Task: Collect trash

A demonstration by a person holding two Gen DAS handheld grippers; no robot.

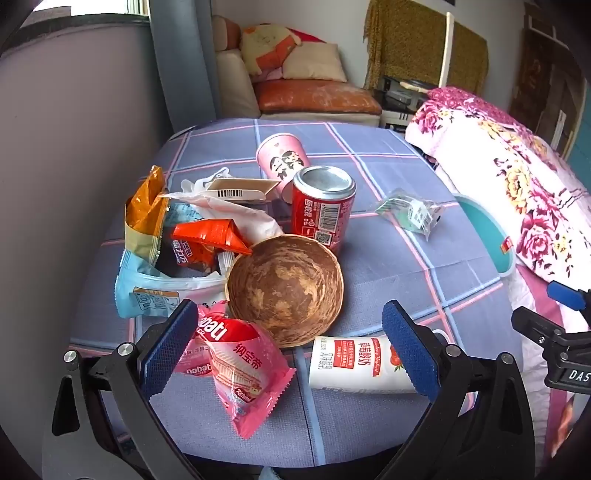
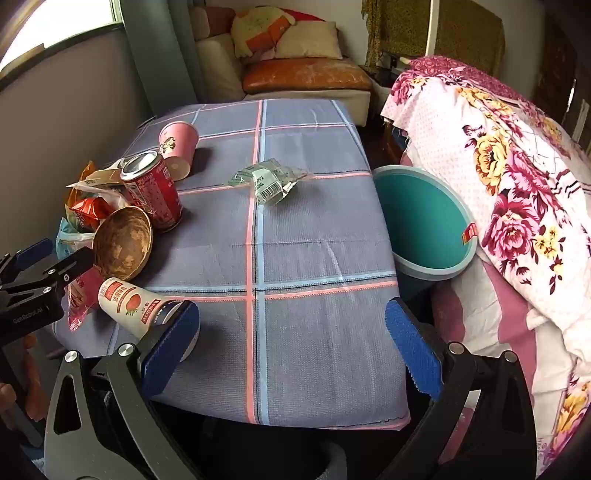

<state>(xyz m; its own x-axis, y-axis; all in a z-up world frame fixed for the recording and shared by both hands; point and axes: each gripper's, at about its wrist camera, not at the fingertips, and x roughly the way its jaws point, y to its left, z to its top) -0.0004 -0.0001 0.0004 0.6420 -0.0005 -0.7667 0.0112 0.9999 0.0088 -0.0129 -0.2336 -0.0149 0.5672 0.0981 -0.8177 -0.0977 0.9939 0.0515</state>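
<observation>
Blue plaid tablecloth (image 2: 306, 258) was cluttered with wrappers (sofa behind); teal plastic bin (image 2: 424, 221) beside it. Both left gripper (image 1: 290, 349) and right gripper (image 2: 291, 343) were spread, holding nothing.

Table (image 2: 295, 258) under blue checked cloth. Beyond its far edge: cream sofa (image 2: 306, 79) with cushions. Window (image 2: 55, 26) far left, daylight in. Floral quilt (image 2: 498, 166) right of table.
</observation>
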